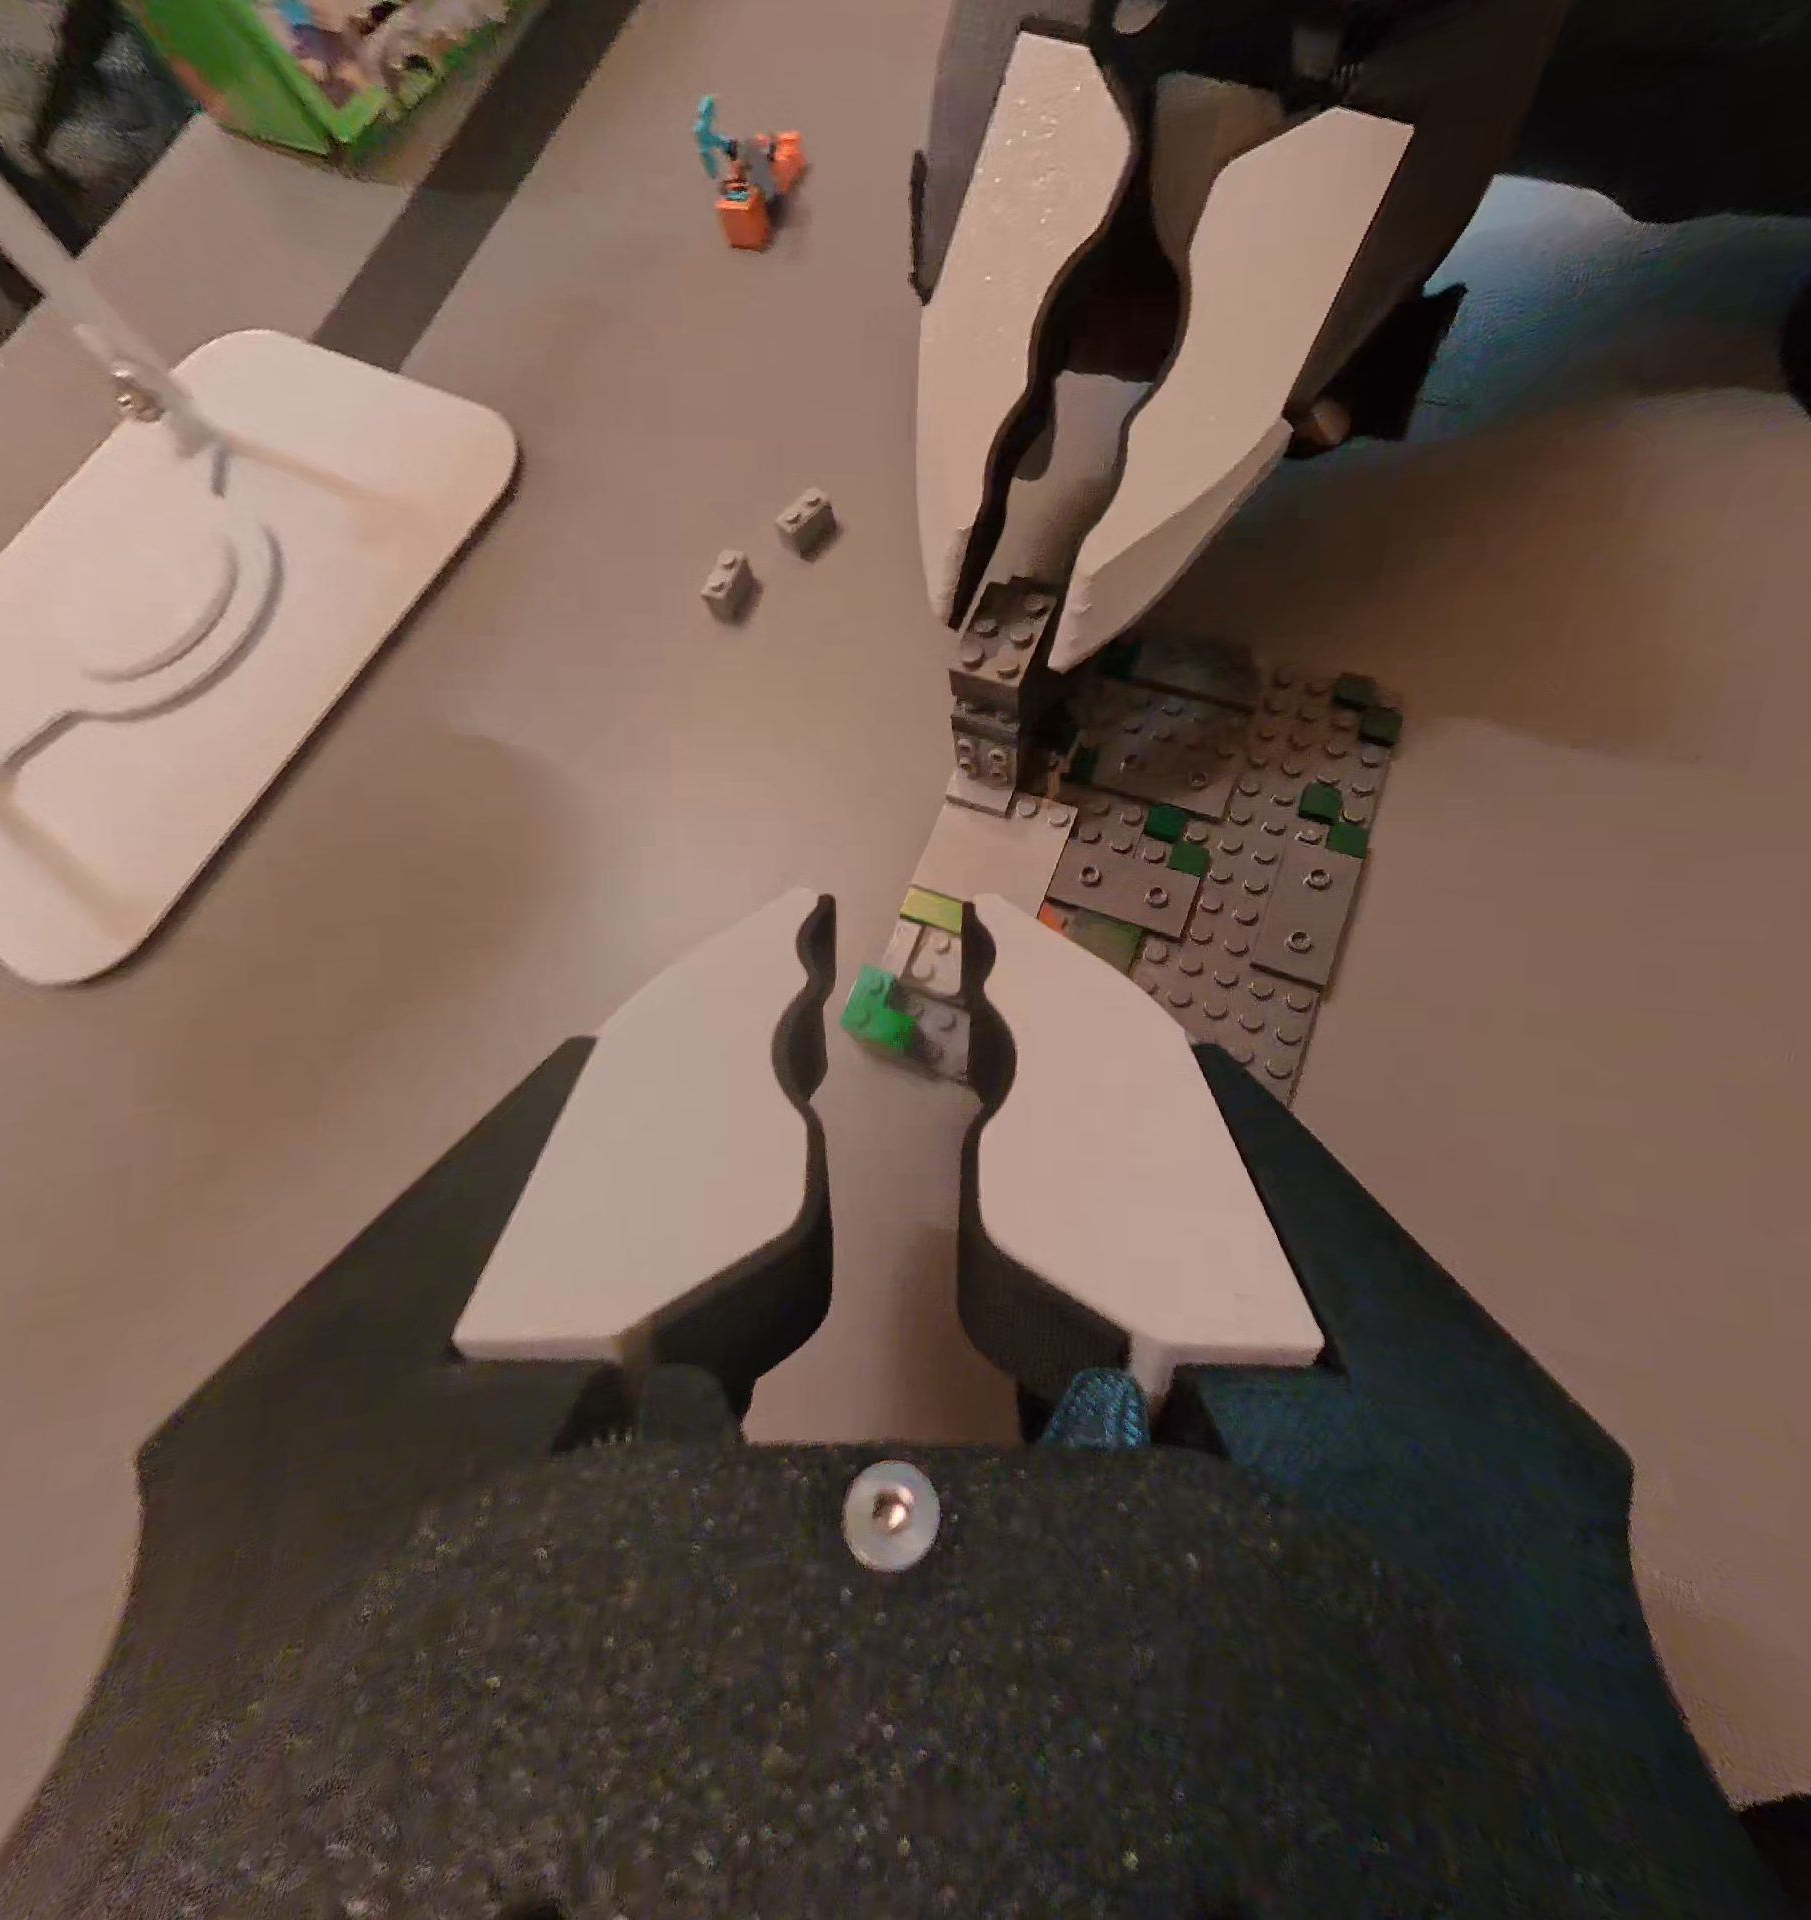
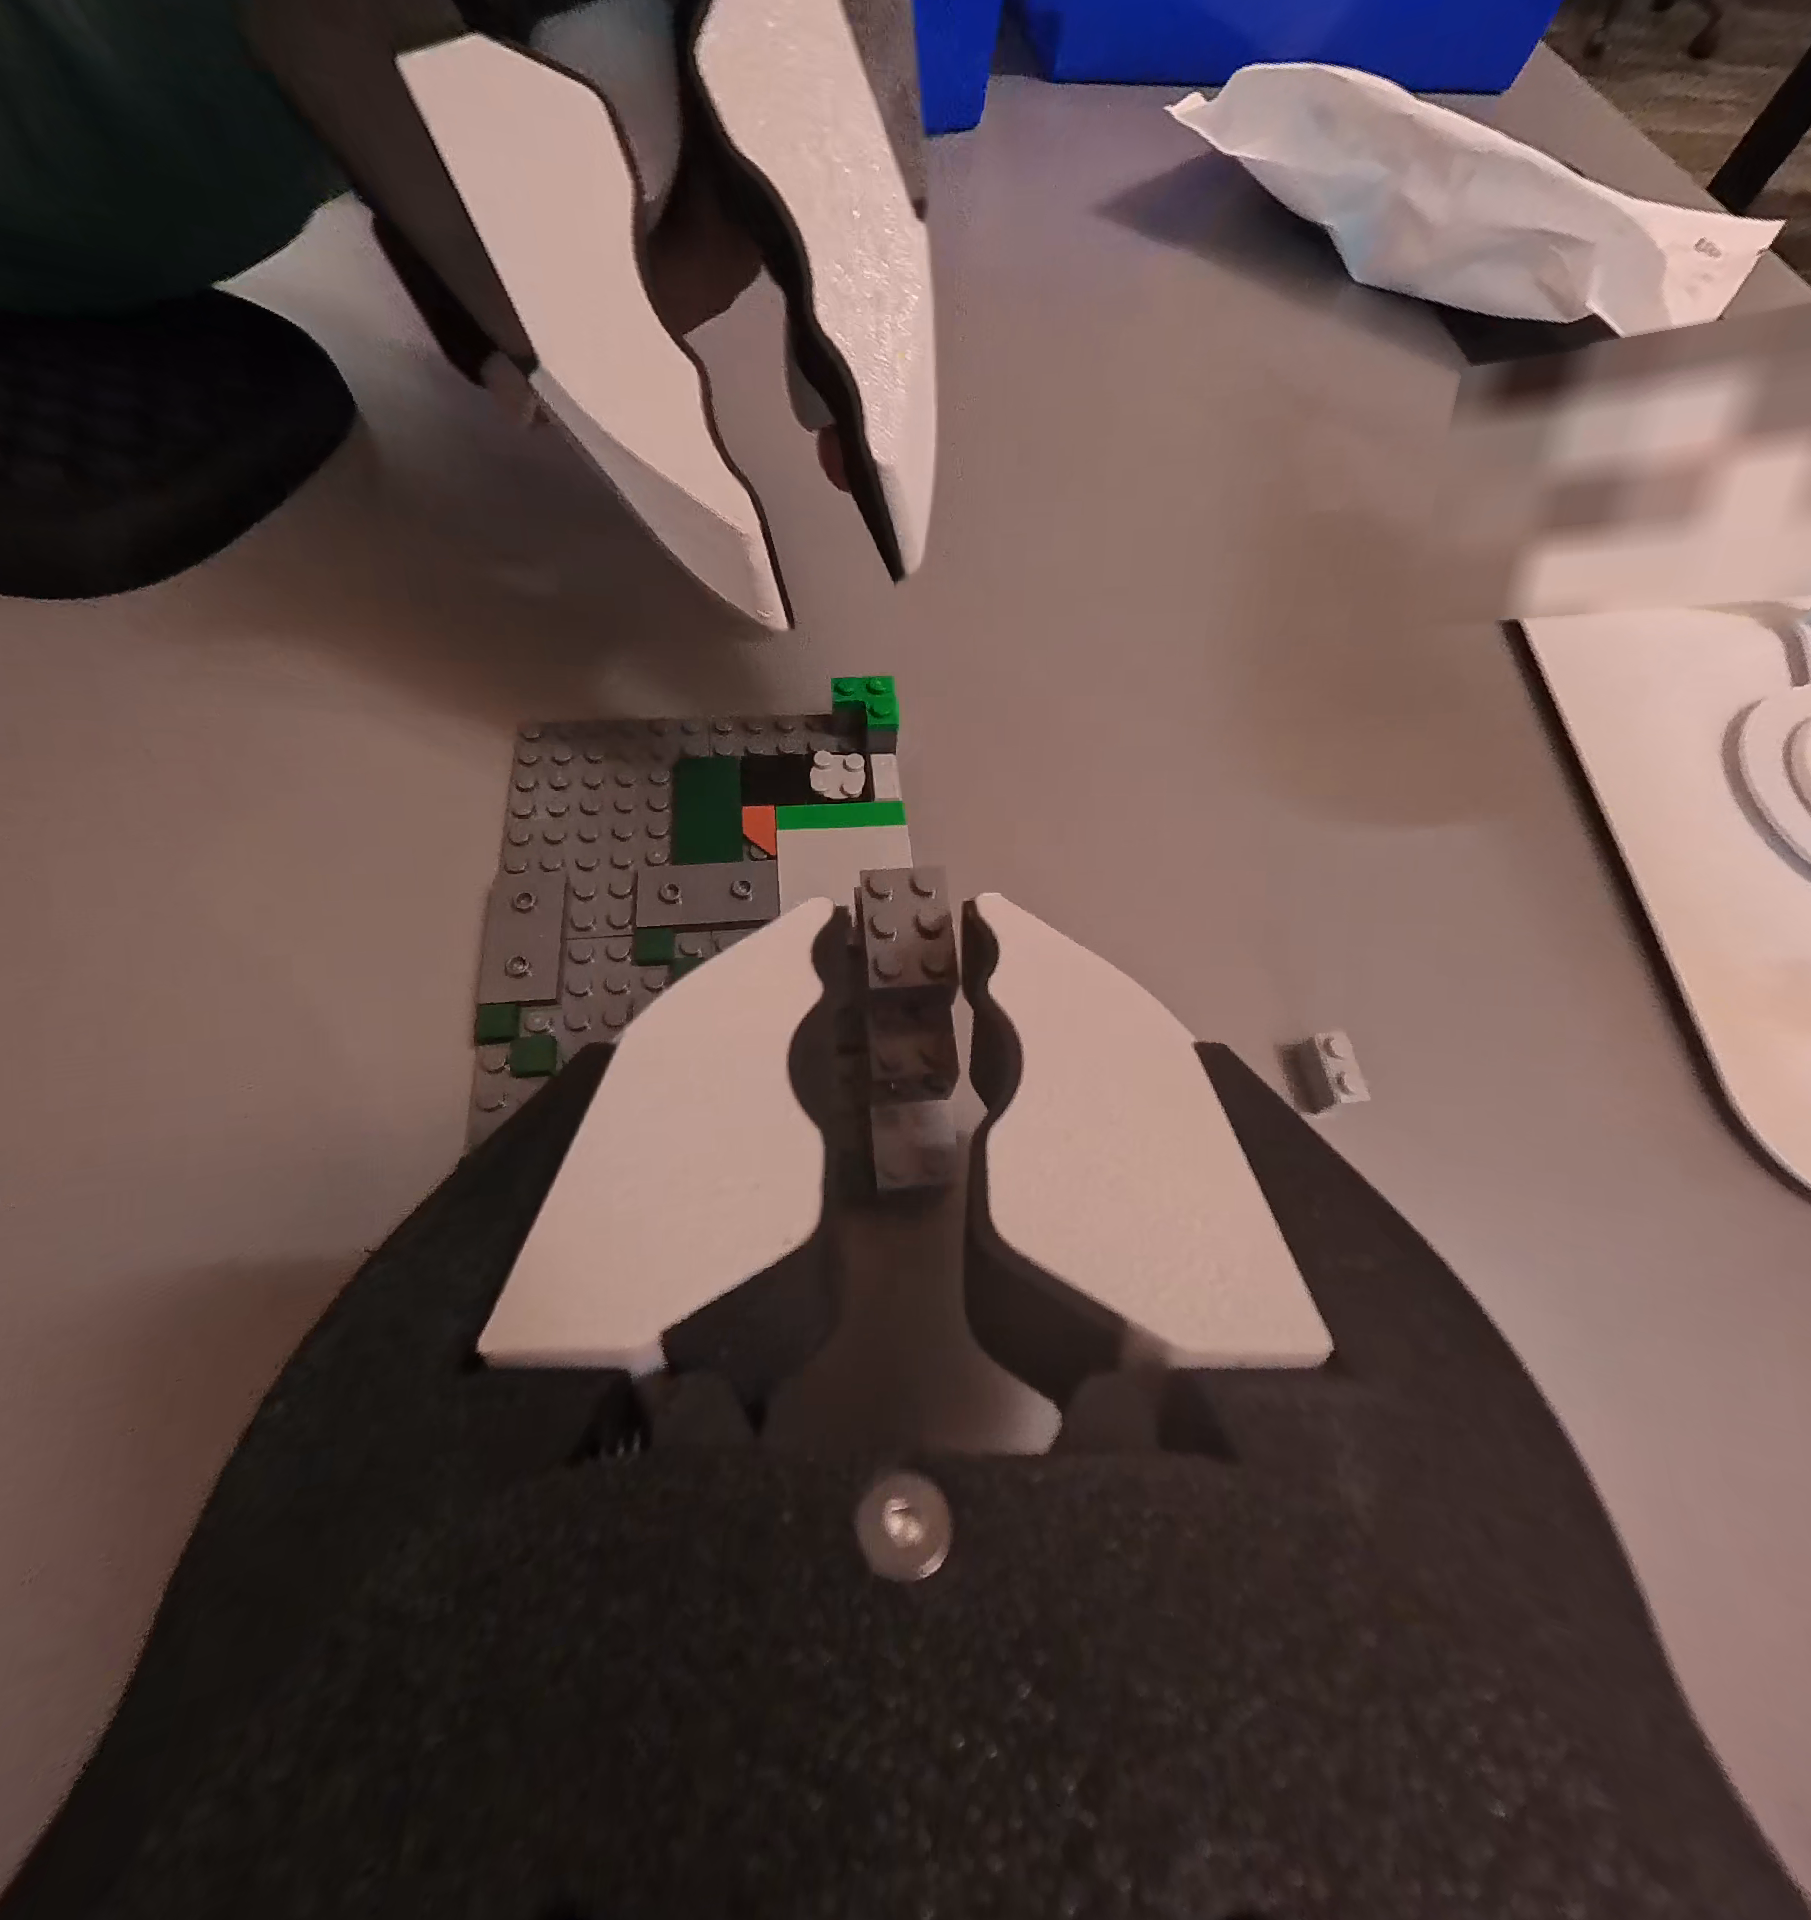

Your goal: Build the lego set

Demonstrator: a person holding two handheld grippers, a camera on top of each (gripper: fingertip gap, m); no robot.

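Note:
A grey baseplate [image 1: 1254, 997] [image 2: 568, 810] with dark grey, green and orange tiles lies on the table. A tower of grey bricks [image 1: 989, 717] [image 2: 906, 1039] stands at its corner. My right gripper [image 2: 901, 914] [image 1: 1010, 634] comes from the far side and is closed on the tower's dark grey top brick [image 1: 1005, 634] [image 2: 906, 925]. My left gripper [image 1: 901, 914] [image 2: 844, 592] hovers a little open and empty above the opposite corner. A bright green brick [image 1: 880, 1013] [image 2: 865, 701] sits there below its tips.
Two loose grey bricks [image 1: 729, 587] [image 1: 805, 520] and an orange and teal minifigure [image 1: 761, 177] lie on the table beyond the plate. A white stand base [image 1: 205, 623] [image 2: 1711, 883], a green box [image 1: 309, 62], a crumpled white bag [image 2: 1452, 197] and a blue box [image 2: 1244, 42] ring the area. Left tips to right tips: about 7 cm. The white stand base [image 2: 1711, 883] is about equally far from each gripper, around 20 cm. Look for it in the left wrist view [image 1: 340, 607] too.

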